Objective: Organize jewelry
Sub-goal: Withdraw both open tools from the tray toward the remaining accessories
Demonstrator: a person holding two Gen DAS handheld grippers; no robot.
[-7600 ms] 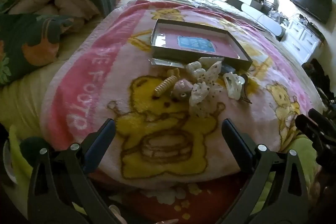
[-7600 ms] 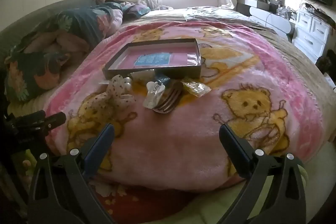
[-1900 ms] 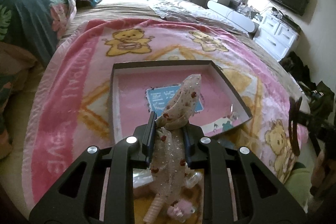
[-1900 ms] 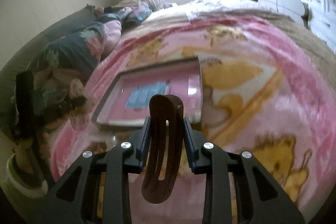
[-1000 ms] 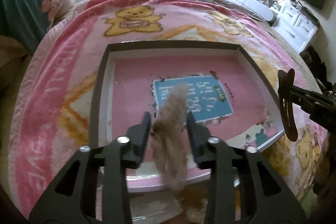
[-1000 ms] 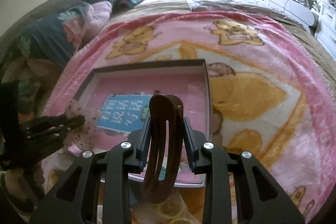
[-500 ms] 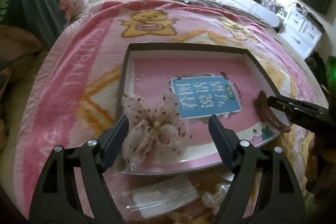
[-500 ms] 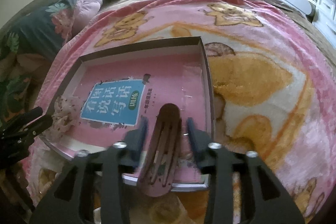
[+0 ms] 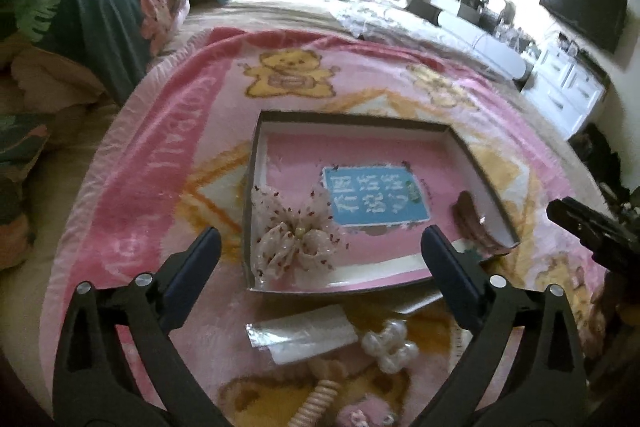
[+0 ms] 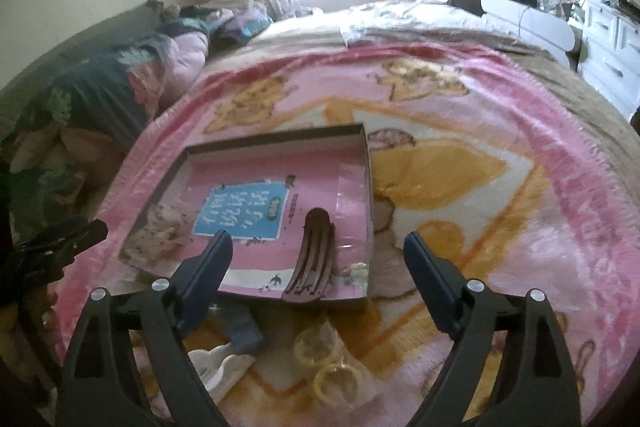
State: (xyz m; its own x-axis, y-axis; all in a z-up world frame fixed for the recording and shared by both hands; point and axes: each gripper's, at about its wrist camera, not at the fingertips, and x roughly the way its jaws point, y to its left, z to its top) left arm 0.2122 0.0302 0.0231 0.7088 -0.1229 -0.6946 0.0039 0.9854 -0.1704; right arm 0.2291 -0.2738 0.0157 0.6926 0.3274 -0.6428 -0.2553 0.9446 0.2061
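Left gripper (image 9: 318,249) spread wide, holding nothing, above the near left corner of the shallow box lid (image 9: 352,119) on the pink bear blanket (image 9: 168,163); spotted tulle bow (image 9: 298,241) lying inside that corner. Right gripper (image 10: 318,255) likewise wide apart and bare; brown hair clip (image 10: 314,257) resting in the lid's near right corner, beside the blue label (image 10: 242,213). Pearl clip (image 9: 390,345), coiled hair tie (image 9: 316,401) and clear packet (image 9: 302,331) near the lid on the blanket

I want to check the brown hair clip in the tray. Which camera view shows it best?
The right wrist view: the brown hair clip lies whole and close, ahead of the open tongs. The left wrist view shows it small, at the tray right wall, partly hidden.
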